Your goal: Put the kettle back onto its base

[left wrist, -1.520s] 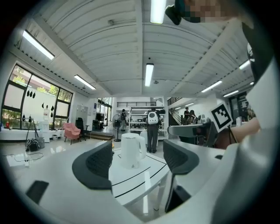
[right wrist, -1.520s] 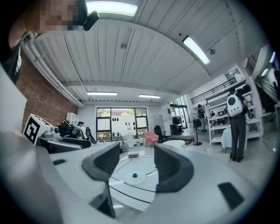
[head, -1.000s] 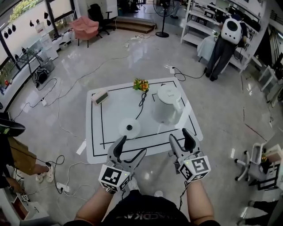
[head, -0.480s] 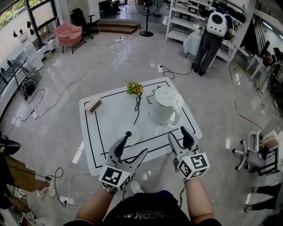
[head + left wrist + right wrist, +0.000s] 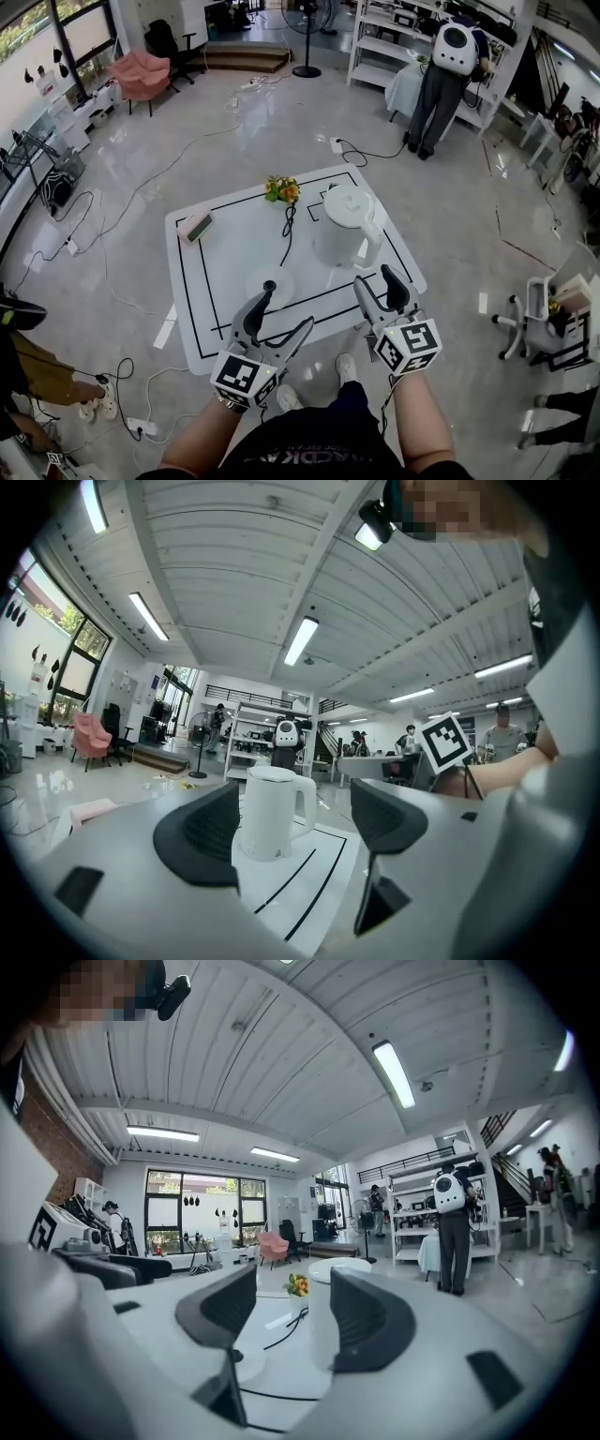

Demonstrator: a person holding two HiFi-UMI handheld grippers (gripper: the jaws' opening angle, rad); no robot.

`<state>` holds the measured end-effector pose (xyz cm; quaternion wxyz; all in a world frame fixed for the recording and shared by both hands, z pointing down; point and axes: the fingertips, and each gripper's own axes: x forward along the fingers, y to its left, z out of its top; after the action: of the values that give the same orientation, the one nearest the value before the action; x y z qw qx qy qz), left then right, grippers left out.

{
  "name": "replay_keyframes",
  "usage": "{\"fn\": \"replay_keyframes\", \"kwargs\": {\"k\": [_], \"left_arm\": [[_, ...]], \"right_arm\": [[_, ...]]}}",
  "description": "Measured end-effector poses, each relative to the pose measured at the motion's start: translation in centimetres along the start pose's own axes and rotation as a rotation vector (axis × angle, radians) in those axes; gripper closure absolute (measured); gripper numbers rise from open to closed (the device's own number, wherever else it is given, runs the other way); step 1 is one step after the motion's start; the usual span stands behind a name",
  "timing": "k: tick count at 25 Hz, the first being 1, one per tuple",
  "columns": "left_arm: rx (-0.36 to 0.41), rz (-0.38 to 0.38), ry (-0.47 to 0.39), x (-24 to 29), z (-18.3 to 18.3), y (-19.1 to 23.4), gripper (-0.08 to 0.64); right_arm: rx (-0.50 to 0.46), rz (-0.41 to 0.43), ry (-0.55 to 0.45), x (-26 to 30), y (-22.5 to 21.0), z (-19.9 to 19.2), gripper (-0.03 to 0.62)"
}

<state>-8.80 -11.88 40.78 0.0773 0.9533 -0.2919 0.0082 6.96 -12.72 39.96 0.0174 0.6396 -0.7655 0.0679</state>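
Note:
A white kettle [image 5: 345, 225] stands upright on the white table [image 5: 211, 314], right of centre. Its round white base [image 5: 270, 282], with a black pin in the middle, lies to the left of it, apart from it, and a black cord runs from the base toward the back. My left gripper [image 5: 284, 309] hovers open at the front edge, just in front of the base. My right gripper [image 5: 377, 279] is open and empty in front of the kettle. In the left gripper view the kettle [image 5: 272, 813] shows between the jaws. The right gripper view shows the kettle [image 5: 323, 1321] and the base [image 5: 246, 1361].
A small bunch of flowers [image 5: 282, 189] lies at the table's back edge, and a small pink box [image 5: 195, 226] at its left. Black lines frame the tabletop. Cables trail over the floor on the left. A person with a white backpack [image 5: 452, 66] stands far back by the shelves.
The head view has shifted, so the table sits a little more to the left and nearer. Both grippers stay open at the front edge. The kettle and base have not moved.

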Motion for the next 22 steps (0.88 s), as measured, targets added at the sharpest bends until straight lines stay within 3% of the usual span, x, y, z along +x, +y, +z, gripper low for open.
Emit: {"fn": "replay_keyframes", "kwargs": {"k": [11,22], "left_arm": [[0.013,0.097,0.007,4.8,0.6,-0.6,0.199],[0.001,0.176,0.037,10.2,-0.1,0.2,0.199]], "right_arm": [[-0.021,0.042,0.063,3.9,-6.3,-1.3,0.362],[0.000,0.137,0.185,9.1,-10.3,-5.0,0.362]]}}
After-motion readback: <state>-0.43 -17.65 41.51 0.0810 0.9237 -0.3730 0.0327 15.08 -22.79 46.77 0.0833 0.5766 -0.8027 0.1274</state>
